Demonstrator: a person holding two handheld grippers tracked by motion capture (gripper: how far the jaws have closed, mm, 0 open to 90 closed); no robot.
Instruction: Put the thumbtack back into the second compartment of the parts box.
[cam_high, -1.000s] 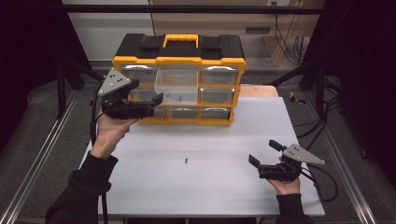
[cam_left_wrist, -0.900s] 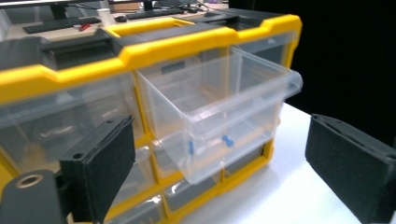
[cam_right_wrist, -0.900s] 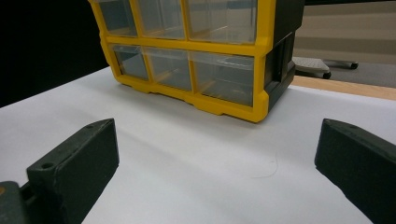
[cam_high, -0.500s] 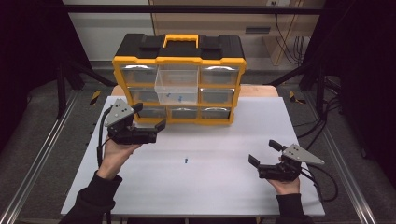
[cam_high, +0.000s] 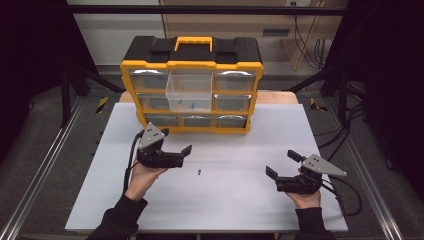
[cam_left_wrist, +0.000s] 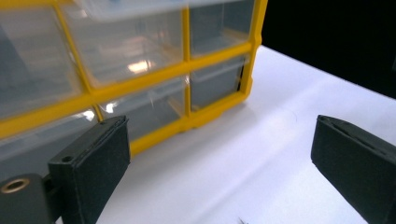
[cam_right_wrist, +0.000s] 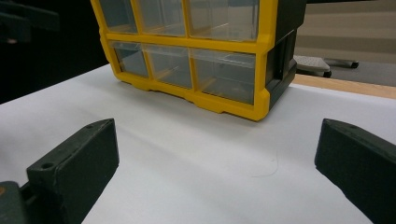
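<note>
I see the screw (cam_high: 199, 173) lying on the table (cam_high: 235, 210), axis unreadable; left gripper (cam_high: 182, 156) just opened wide, empty; right gripper (cam_high: 281, 164) wide, empty.

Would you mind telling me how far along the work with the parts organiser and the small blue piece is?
Done: the centre drawer of the yellow organiser is pulled out, with small blue bits inside. In hand: the left gripper, jaws open and empty, sits low over the white table beside a small blue part. The right gripper rests open. Left: probably grasping that part, dropping it in the drawer and closing it.
</note>
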